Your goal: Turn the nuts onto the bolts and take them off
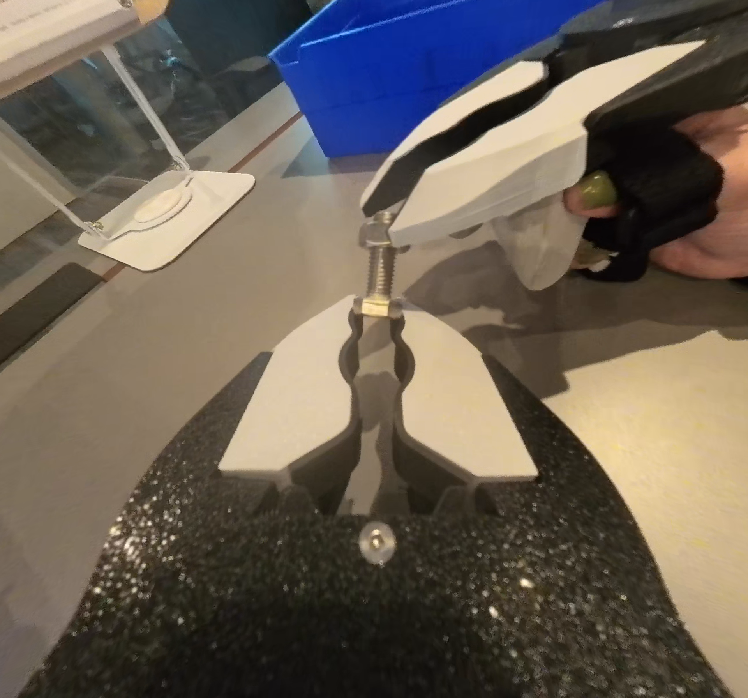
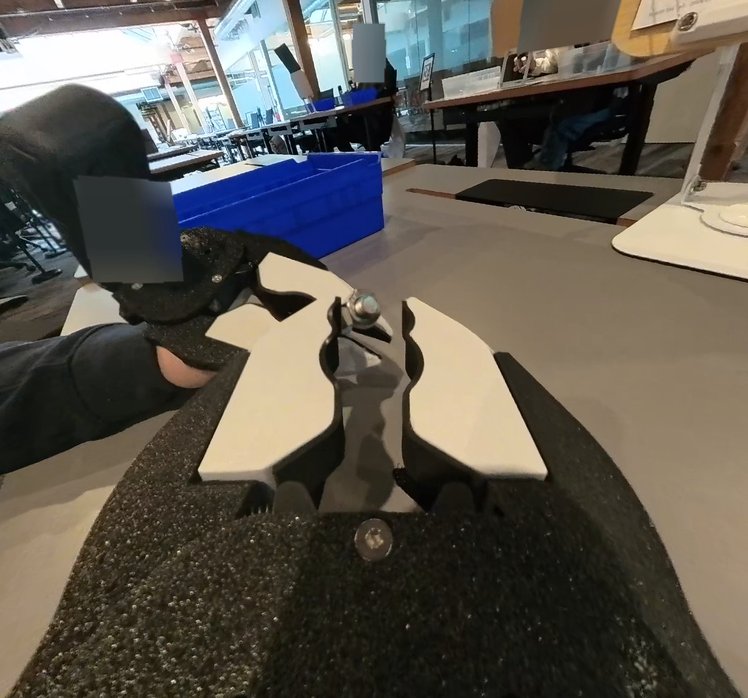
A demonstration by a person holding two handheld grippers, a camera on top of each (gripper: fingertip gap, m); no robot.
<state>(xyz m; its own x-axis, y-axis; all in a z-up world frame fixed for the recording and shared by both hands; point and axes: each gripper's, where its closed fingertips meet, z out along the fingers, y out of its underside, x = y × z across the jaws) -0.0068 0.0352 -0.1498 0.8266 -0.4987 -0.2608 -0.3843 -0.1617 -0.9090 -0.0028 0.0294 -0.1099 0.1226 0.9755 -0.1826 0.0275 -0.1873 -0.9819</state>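
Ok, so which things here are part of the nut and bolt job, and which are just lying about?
In the job: bolt, clamped by the left gripper; nut on its thread, at the right gripper, jaws open.
Lying about: blue bin; white sign stand; black mat.

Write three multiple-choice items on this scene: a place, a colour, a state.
1. Where on the silver threaded steel bolt does the silver hex nut sit? A near the free end; B against the head; C off it.
2. The plastic bin on the grey table is: A red; B blue; C green.
3. The left gripper is: A open, empty; B shut on the bolt's head; C unseen.
A, bare thread shows between nut and head; B, its walls are blue; B, its fingertips clamp the hex head.
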